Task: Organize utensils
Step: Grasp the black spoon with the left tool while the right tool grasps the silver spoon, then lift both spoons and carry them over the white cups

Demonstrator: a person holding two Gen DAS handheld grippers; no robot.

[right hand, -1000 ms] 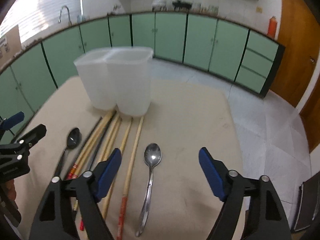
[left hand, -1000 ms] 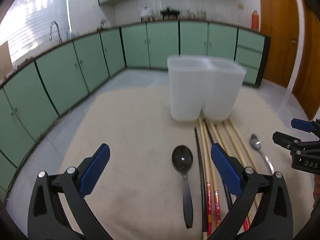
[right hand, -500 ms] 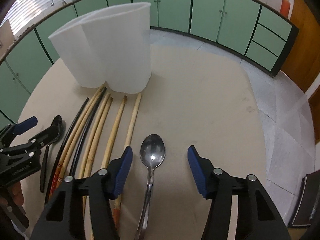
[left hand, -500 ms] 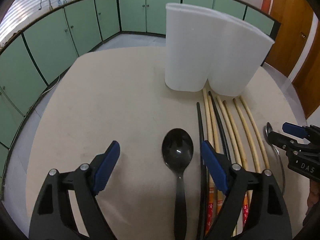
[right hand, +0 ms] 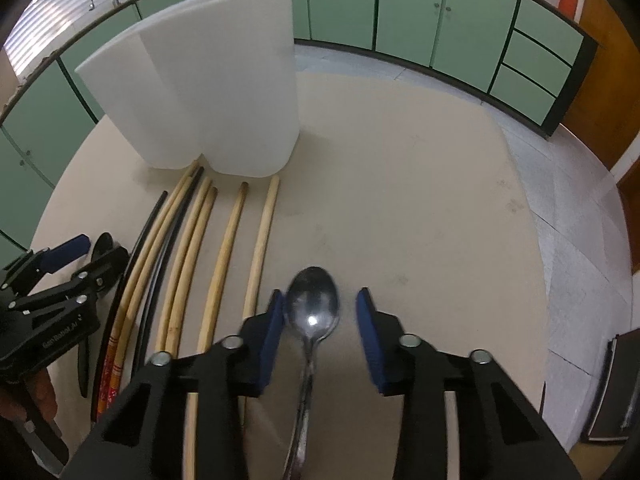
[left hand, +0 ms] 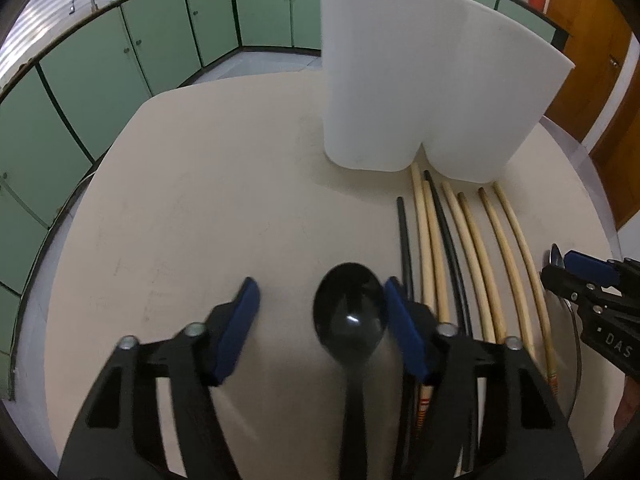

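Observation:
A white two-compartment holder (left hand: 424,92) stands at the back of the beige table; it also shows in the right wrist view (right hand: 200,92). Several wooden and black chopsticks (left hand: 468,248) lie in a row in front of it. A black spoon (left hand: 350,316) lies between the jaws of my open left gripper (left hand: 320,308), close to the right finger. A metal spoon (right hand: 313,308) lies between the jaws of my open right gripper (right hand: 320,312), close to the left finger. Both grippers hover low over the table.
The table (left hand: 200,220) has a rounded edge with floor beyond it. Green cabinets (right hand: 420,4) line the walls, and a wooden door (left hand: 592,20) stands at the right. The chopsticks (right hand: 192,240) separate the two grippers.
Both grippers have moved down and forward over their spoons. Their jaws have narrowed around the spoon bowls.

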